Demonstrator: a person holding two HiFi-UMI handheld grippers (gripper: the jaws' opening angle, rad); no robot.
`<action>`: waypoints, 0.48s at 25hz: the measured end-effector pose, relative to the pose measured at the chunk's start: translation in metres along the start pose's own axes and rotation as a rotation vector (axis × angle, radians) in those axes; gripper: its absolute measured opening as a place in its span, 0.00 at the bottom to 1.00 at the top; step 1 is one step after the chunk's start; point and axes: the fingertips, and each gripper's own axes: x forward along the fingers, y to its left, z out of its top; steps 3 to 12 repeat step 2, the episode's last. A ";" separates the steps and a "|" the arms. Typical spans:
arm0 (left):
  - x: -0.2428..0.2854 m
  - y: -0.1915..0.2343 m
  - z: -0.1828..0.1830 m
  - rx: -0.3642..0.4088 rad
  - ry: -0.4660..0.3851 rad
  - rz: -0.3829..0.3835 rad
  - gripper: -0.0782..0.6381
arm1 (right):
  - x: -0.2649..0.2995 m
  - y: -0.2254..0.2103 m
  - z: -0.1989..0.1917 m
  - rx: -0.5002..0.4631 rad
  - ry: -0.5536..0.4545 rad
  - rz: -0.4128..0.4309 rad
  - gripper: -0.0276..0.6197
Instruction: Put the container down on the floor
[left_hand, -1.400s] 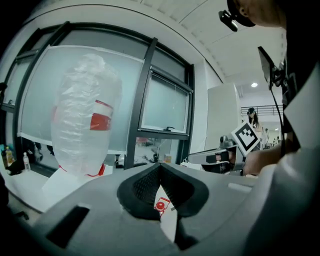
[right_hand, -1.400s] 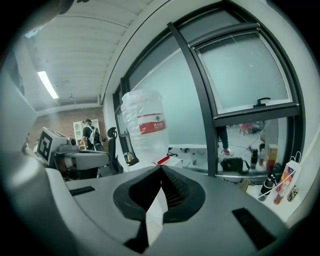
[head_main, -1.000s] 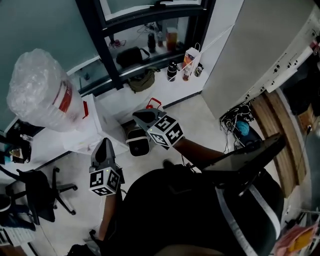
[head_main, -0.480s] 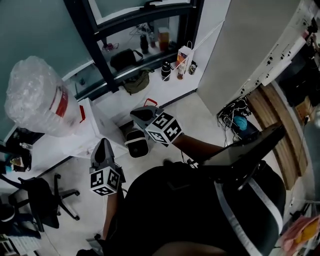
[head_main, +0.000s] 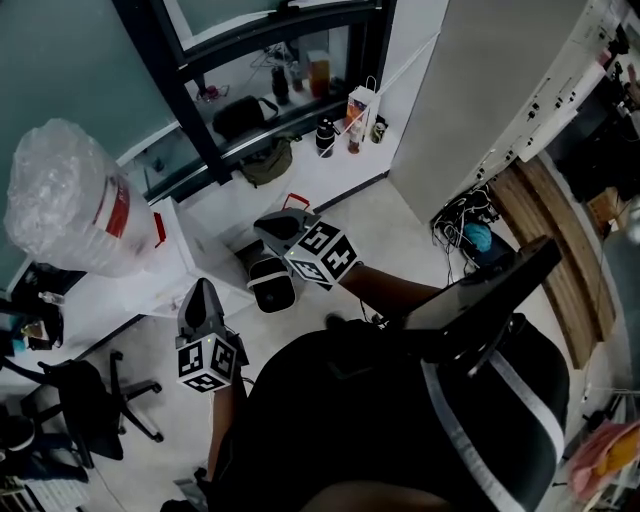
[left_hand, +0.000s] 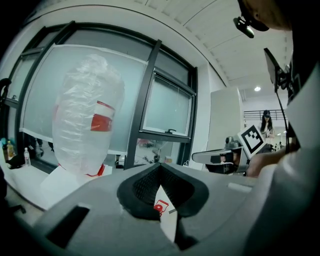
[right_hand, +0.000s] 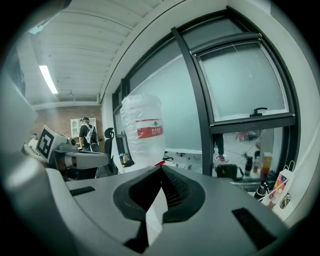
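- Far left in the head view: large clear water container (head_main: 65, 200) with a red label, wrapped in crinkled plastic, upright on a white stand (head_main: 178, 262); not on the floor (head_main: 400, 235), and touched by neither pair of jaws.
- Below it: black office chair (head_main: 85, 405) on the floor.
- Left gripper (head_main: 202, 287) held low, just right of the stand and apart from the container; jaws pressed together at the tips, nothing between them.
- Small black-and-white device (head_main: 272, 283) on the floor between the two grippers.
- Right gripper (head_main: 264, 226) held higher, pointing toward the stand; jaws fully closed and empty.
- Behind, on the window ledge: black bag (head_main: 245, 115), then a white paper bag (head_main: 358, 103) among bottles.
- Far right: tangle of cables (head_main: 465, 235) by the wall.
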 end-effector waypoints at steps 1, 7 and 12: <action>0.000 -0.001 0.000 -0.001 0.001 0.002 0.12 | -0.001 -0.001 -0.001 0.000 0.001 -0.001 0.05; 0.000 -0.001 -0.001 -0.002 0.003 0.003 0.12 | -0.001 -0.001 -0.001 0.000 0.003 -0.001 0.05; 0.000 -0.001 -0.001 -0.002 0.003 0.003 0.12 | -0.001 -0.001 -0.001 0.000 0.003 -0.001 0.05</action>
